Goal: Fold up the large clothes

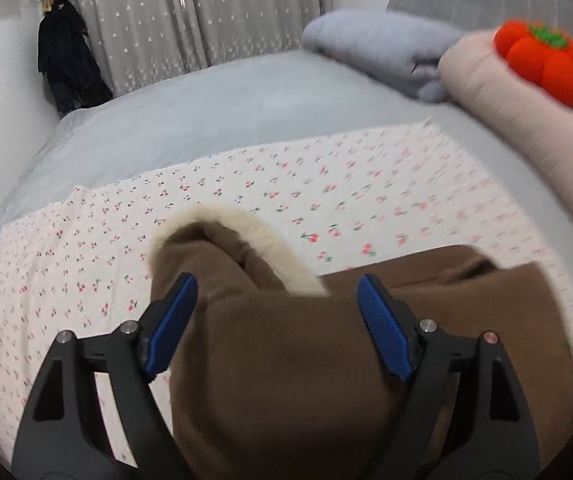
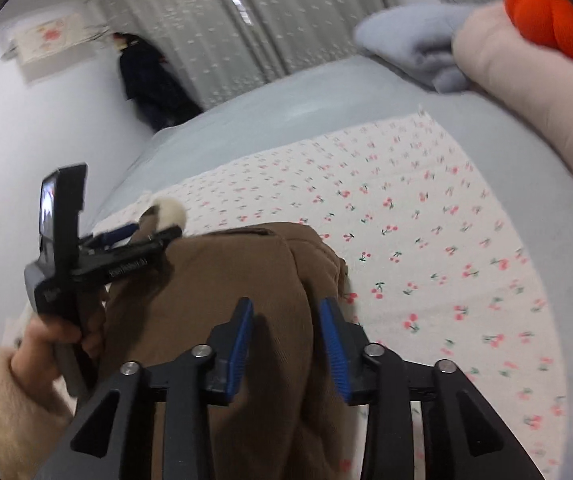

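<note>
Still early, by the look of it: the brown coat (image 1: 286, 360) isn't a neat packet yet. It lies bunched on the cherry-print sheet (image 1: 246, 184), directly under and between the fingers of the left hand-held gripper (image 1: 276, 320), w/ its cream fur trim (image 1: 262, 236) curled up just ahead of the fingertips. That gripper's fingers are spread wide, straddling the cloth w/o pinching it. The right hand-held gripper (image 2: 286, 336) sits over a raised ridge of the same coat, fingers partly apart w/ the ridge between them; pads don't seem to press on it, though blur makes that hard to swear to. Seen from the right wrist, the person's hand (image 2: 46, 344) holds the left tool off to its left, at the coat's fur end.

Judgement: coat is gathered or half-doubled at most; flattening, squaring edges & final folds remain. Beyond the sheet, grey bed (image 1: 206, 100), folded blankets (image 1: 386, 48) & an orange plush (image 1: 546, 64) lie far ahead-right.
</note>
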### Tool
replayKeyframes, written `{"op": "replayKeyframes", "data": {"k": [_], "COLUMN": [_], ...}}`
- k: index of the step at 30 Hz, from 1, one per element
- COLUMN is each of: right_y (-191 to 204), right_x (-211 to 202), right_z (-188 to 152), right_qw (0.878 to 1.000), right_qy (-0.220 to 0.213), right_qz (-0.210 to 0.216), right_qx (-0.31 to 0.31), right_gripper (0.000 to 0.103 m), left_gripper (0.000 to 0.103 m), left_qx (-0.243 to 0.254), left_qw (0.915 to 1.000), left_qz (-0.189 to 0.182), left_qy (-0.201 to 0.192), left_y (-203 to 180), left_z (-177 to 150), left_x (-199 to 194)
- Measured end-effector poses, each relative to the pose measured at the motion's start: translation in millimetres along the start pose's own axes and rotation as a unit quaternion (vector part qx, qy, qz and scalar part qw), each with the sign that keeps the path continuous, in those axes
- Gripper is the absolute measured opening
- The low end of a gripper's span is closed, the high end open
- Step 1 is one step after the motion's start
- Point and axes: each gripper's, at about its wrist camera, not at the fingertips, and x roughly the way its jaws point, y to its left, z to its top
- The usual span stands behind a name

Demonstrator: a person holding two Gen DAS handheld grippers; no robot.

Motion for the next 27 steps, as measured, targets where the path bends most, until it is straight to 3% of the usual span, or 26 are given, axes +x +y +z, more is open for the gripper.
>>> {"op": "replayKeyframes", "data": {"k": [2, 7, 11, 14, 15, 16, 17, 19, 23, 27], "right_y": [7.9, 58.3, 69.4, 47.3, 35.2, 22.6, 11.4, -0.1, 2.6, 5.8], "right_x": [-16.5, -52.8, -39.6, -25.9, -22.0, -19.8, -19.3, -30.4, -45.3, -61.2], "right_z": [-6.0, -36.7, -68.5, -85.8, -92.0, -96.6, -98.5, -98.1, -106.7, -110.0], "right_qw": [1.0, 0.996, 0.992, 0.992, 0.991, 0.992, 0.993, 0.995, 0.993, 0.995], "right_qy": [-0.003, -0.01, 0.022, 0.04, 0.044, 0.053, 0.065, 0.061, 0.039, 0.02], "right_qz": [-0.015, 0.002, 0.007, -0.032, -0.042, -0.047, -0.047, -0.035, -0.072, -0.055], "right_qx": [-0.022, -0.091, -0.12, -0.118, -0.115, -0.103, -0.085, -0.066, -0.091, -0.083], "right_gripper": [0.043, 0.044, 0.044, 0.047, 0.054, 0.068, 0.07, 0.07, 0.07, 0.071], "left_gripper": [0.083, 0.083, 0.083, 0.083, 0.083, 0.083, 0.083, 0.083, 0.083, 0.083], "left_qx": [-0.016, -0.012, -0.011, -0.011, -0.001, 0.021, 0.043, 0.05, 0.027, 0.009], "left_qw": [0.9995, 0.996, 0.9933, 0.9902, 0.9911, 0.9927, 0.9937, 0.993, 0.9908, 0.9904], "left_qz": [-0.027, -0.088, -0.115, -0.137, -0.132, -0.119, -0.104, -0.107, -0.133, -0.137], "left_qy": [-0.003, -0.004, -0.003, 0.021, 0.018, 0.003, 0.002, 0.0, -0.005, -0.01], "left_y": [2.9, -3.7, -10.6, -13.9, -17.7, -22.9, -27.8, -27.7, -12.1, -4.8], "left_z": [-10.1, -62.0, -113.2, -154.7, -167.7, -180.3, -186.8, -193.4, -205.7, -212.9], "left_x": [-28.9, -89.3, -115.6, -112.9, -112.7, -118.0, -122.9, -137.3, -154.1, -162.2]}}
